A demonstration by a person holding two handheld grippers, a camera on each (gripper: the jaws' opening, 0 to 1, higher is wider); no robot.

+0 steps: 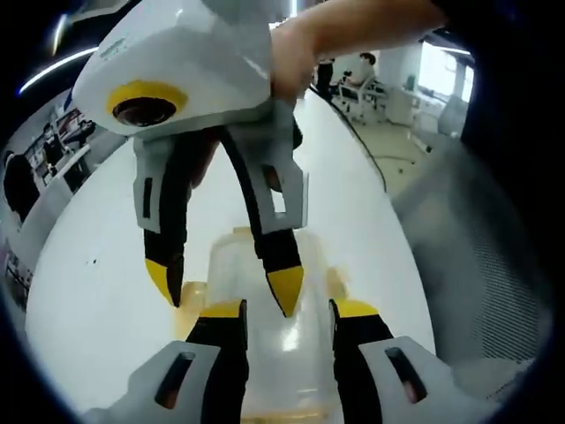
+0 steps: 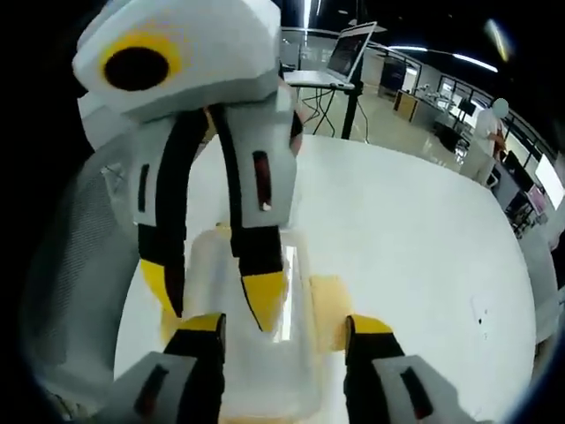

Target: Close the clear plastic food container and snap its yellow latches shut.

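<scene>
The clear plastic food container [image 1: 231,256] lies on the white table [image 1: 88,291] with its lid on. A yellow latch [image 1: 336,283] shows dimly on its side. In the left gripper view my left gripper [image 1: 287,309] stands open just above the container's near end. My right gripper [image 1: 225,290] comes down from above, open, with its yellow fingertips [image 1: 284,290] over the lid. In the right gripper view the right gripper [image 2: 282,324] is open over the container [image 2: 291,371], and the left gripper [image 2: 214,296] faces it, open. A yellow latch [image 2: 328,300] shows at the container's right side.
A grey mesh chair [image 1: 481,256] stands close to the table edge and also appears as the chair [image 2: 62,265] in the right gripper view. A hand [image 1: 300,53] holds the right gripper. A laptop on a stand [image 2: 344,53] and several people are farther off.
</scene>
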